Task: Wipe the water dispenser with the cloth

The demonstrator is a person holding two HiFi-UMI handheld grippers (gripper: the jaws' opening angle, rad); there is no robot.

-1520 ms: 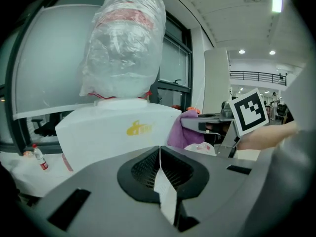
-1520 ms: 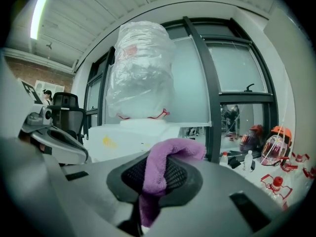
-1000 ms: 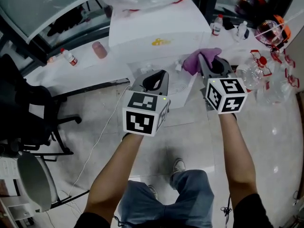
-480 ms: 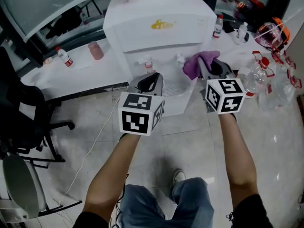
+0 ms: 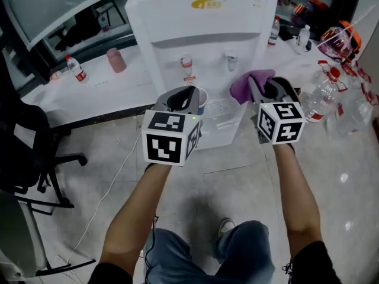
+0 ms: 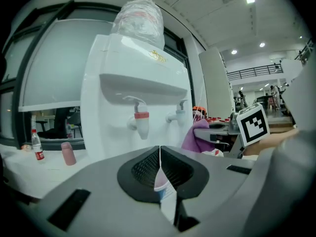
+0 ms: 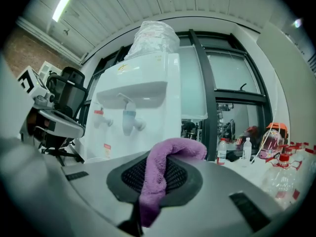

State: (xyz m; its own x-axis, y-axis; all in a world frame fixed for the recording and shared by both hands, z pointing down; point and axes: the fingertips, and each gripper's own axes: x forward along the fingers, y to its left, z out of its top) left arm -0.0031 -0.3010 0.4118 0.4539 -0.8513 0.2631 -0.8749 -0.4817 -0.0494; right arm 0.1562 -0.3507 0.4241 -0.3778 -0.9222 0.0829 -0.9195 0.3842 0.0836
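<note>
Only gripper views show bottle atop dispenser; R hand-held gripper pinches cloth, L hand-held gripper closed.

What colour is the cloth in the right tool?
Purple cloth, clearest in the right gripper view.

White water dispenser, gold logo up top, red tap, blue tap. Purple cloth at its right, pink container left, black-and-white marker cubes in front.

Cup and taps crowd the water dispenser's recess.
</note>
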